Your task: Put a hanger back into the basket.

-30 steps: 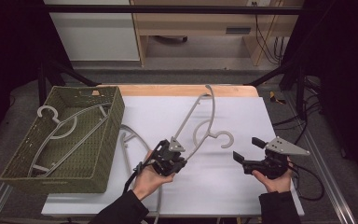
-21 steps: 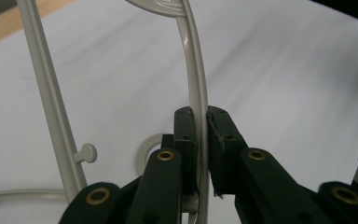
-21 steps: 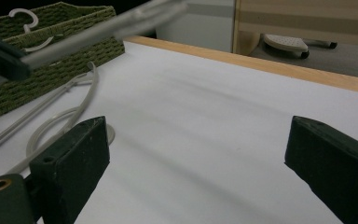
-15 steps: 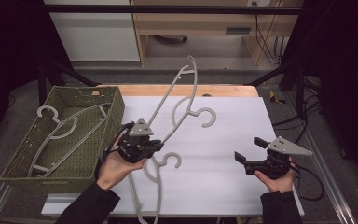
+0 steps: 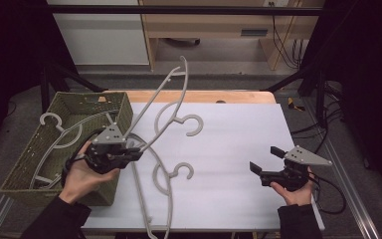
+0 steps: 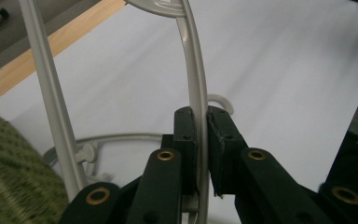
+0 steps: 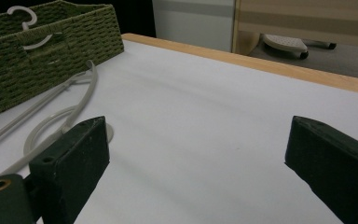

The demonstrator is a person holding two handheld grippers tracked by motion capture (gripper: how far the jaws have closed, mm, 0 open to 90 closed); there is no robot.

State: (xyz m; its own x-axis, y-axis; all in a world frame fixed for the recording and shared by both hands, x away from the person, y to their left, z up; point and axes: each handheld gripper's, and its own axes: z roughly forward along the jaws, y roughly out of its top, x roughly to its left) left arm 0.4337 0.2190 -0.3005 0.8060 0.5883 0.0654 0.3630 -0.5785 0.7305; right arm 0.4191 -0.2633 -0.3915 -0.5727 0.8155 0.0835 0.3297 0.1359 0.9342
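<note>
My left gripper (image 5: pixel 129 153) is shut on the arm of a grey plastic hanger (image 5: pixel 171 94) and holds it tilted up above the table, beside the basket's right wall. In the left gripper view the hanger's thin arm (image 6: pixel 196 93) is pinched between the two pads of that gripper (image 6: pixel 200 122). A second grey hanger (image 5: pixel 161 174) lies flat on the white table just right of the left hand. My right gripper (image 5: pixel 265 159) rests at the table's right front, open, with nothing between its jaws (image 7: pixel 200 154).
A green woven basket (image 5: pixel 114 107) stands at the table's left edge, and grey hangers (image 5: pixel 59 134) lie in it. The right gripper view has the basket (image 7: pixel 51 42) far left and the lying hanger (image 7: pixel 81 93). A wooden strip edges the table's far side.
My left hand has carried the hanger leftwards and upwards, from the table's middle front to the basket's side. The second hanger has stayed on the table. The right gripper has kept still.
</note>
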